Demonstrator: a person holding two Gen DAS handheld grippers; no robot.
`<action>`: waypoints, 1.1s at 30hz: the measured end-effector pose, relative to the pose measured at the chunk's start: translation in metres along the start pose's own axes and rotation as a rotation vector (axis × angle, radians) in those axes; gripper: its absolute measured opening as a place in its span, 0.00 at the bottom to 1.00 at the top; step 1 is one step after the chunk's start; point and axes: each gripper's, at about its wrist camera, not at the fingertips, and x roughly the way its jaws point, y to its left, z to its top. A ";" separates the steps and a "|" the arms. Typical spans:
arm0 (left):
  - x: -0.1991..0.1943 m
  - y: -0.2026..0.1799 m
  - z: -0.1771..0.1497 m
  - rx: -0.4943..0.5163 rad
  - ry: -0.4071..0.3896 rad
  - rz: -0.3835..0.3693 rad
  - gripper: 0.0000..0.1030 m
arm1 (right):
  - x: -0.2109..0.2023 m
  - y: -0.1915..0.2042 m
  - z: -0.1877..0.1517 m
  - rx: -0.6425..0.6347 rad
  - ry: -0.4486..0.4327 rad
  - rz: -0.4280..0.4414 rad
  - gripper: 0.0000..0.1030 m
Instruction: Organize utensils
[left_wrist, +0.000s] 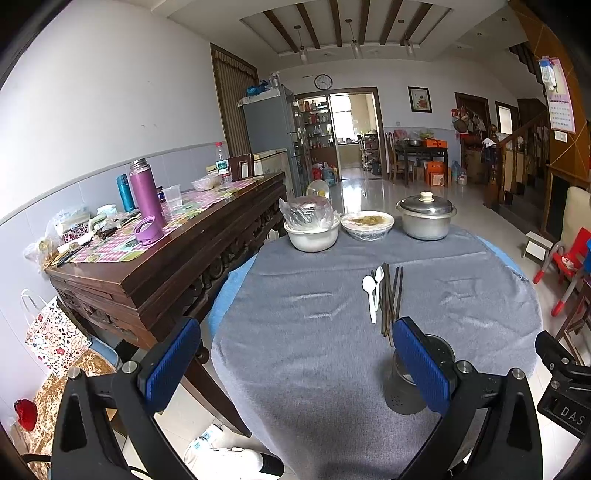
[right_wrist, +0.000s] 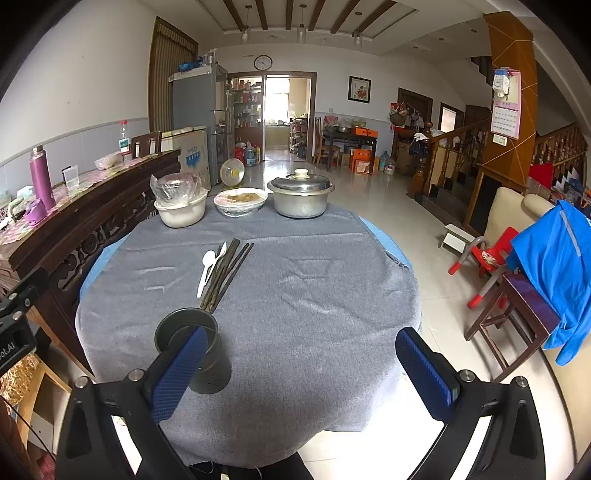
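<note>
Several dark chopsticks (left_wrist: 390, 295) (right_wrist: 226, 271) and two white plastic spoons (left_wrist: 371, 293) (right_wrist: 207, 266) lie together on the grey tablecloth (left_wrist: 314, 332) (right_wrist: 295, 295). A dark perforated utensil holder (left_wrist: 412, 384) (right_wrist: 195, 354) stands upright and empty near the table's front edge, just before the chopstick ends. My left gripper (left_wrist: 295, 365) is open and empty, its right finger in front of the holder. My right gripper (right_wrist: 303, 373) is open and empty, its left finger in front of the holder.
At the table's far edge stand a white bowl with a plastic-wrapped dish (left_wrist: 312, 230) (right_wrist: 181, 206), a covered plate of food (left_wrist: 367, 223) (right_wrist: 241, 201) and a lidded metal pot (left_wrist: 426, 216) (right_wrist: 301, 197). A cluttered wooden sideboard (left_wrist: 166, 258) (right_wrist: 74, 221) is left; chairs (right_wrist: 517, 306) are right.
</note>
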 end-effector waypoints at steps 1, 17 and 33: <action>0.001 0.000 0.000 -0.001 0.001 0.000 1.00 | 0.001 0.001 0.000 -0.003 -0.004 -0.002 1.00; 0.139 -0.004 0.044 0.028 0.205 -0.166 1.00 | 0.120 -0.011 0.077 0.057 0.104 0.339 0.96; 0.361 -0.048 0.040 -0.013 0.511 -0.359 0.65 | 0.418 0.087 0.116 0.214 0.594 0.614 0.31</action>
